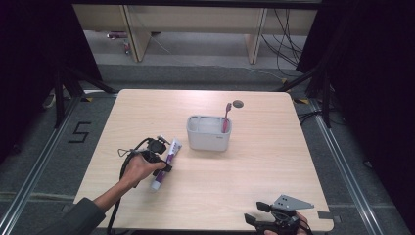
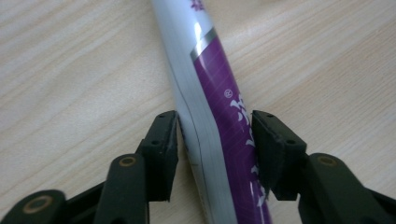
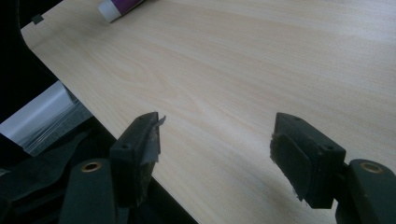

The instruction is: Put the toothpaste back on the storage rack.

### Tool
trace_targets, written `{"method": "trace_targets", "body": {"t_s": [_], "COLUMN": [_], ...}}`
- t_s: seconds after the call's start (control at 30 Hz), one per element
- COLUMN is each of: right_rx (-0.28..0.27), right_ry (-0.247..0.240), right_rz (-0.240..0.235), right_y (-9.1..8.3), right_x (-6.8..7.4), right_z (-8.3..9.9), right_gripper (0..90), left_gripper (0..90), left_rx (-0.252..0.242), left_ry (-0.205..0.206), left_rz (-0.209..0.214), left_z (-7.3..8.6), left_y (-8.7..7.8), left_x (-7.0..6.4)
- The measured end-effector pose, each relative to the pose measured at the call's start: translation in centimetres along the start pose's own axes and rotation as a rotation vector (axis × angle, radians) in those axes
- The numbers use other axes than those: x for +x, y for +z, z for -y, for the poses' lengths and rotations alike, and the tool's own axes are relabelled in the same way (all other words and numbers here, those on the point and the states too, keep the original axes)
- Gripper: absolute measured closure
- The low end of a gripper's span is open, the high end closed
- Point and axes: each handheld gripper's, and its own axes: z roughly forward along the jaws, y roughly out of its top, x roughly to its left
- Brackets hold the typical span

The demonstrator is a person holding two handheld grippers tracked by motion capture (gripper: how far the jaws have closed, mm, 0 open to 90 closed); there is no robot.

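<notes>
Left gripper (image 1: 164,157) sits over the toothpaste tube (image 1: 166,163), tube flat on the table (image 1: 254,171), left of centre. Grey holder (image 1: 209,132) mid-table, red toothbrush (image 1: 226,117) upright in it (right end). Right gripper (image 1: 266,215) idle by my near edge.

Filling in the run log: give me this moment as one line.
left gripper: jaws around toothpaste tube, lying on table | right gripper: open, idle, near edge | toothbrush: in holder
</notes>
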Motion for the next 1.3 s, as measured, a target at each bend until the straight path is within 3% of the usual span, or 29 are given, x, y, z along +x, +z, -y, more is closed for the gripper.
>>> {"method": "trace_targets", "body": {"t_s": [0.17, 0.23, 0.27, 0.37, 0.4, 0.5, 0.6, 0.8, 0.97, 1.0, 1.03, 1.07, 1.1, 1.17, 1.3], "right_rx": [-0.019, -0.002, -0.002, 0.011, 0.005, 0.009, 0.009, 0.001, 0.003, 0.004, 0.005, -0.001, 0.002, -0.003, -0.001], "right_ry": [-0.007, -0.002, -0.003, 0.007, -0.015, 0.001, 0.001, 0.007, -0.018, -0.018, -0.017, -0.008, 0.006, -0.017, -0.015], "right_rz": [-0.003, 0.001, 0.000, 0.004, 0.007, 0.004, 0.002, -0.004, 0.005, 0.006, 0.006, 0.001, -0.004, 0.006, 0.002], "right_y": [0.1, -0.1, 0.0, -0.1, -0.1, -0.1, -0.1, 0.0, -0.1, 0.0, 0.0, 0.0, 0.0, -0.1, 0.0], "right_x": [-0.1, 0.0, 0.0, 0.2, 0.1, 0.2, 0.2, 0.1, 0.1, 0.1, 0.0, 0.1, 0.2, 0.0, 0.0], "right_z": [0.1, 0.0, 0.0, 0.0, 0.0, 0.0, 0.0, 0.0, -0.1, -0.1, -0.1, 0.0, 0.0, -0.1, 0.0], "right_gripper": [33.2, 33.2, 33.3, 33.3, 33.4, 33.4, 33.4, 33.4, 33.5, 33.5, 33.5, 33.5, 33.5, 33.6, 33.8], "left_gripper": [59.3, 59.6, 59.8, 60.7, 61.4, 63.4, 73.0, 74.0, 74.2, 74.2, 74.2, 74.3, 74.3, 74.4, 74.6], "left_rx": [0.006, 0.007, 0.006, 0.011, 0.009, -0.002, -0.012, 0.001, 0.026, 0.031, 0.047, 0.051, 0.055, 0.070, 0.069], "left_ry": [0.023, 0.035, 0.023, 0.074, 0.074, 0.076, 0.083, 0.081, 0.109, 0.074, 0.112, 0.095, 0.125, 0.125, 0.132], "left_rz": [0.005, 0.002, 0.003, 0.002, 0.004, -0.002, -0.008, 0.013, 0.008, 0.012, 0.009, 0.005, 0.003, 0.007, 0.008], "left_z": [0.3, 0.4, 0.5, 0.5, 0.6, 0.7, 0.9, 1.0, 0.7, 0.7, 0.4, 0.4, 0.3, 0.1, -0.1], "left_y": [-0.2, -0.2, -0.2, -0.4, -0.5, -0.8, -1.4, -1.4, -1.2, -1.1, -1.1, -1.1, -1.0, -1.0, -0.6], "left_x": [0.5, 0.6, 0.5, 1.1, 1.2, 1.5, 2.1, 2.7, 2.8, 2.5, 2.7, 2.5, 2.7, 2.7, 2.7]}}
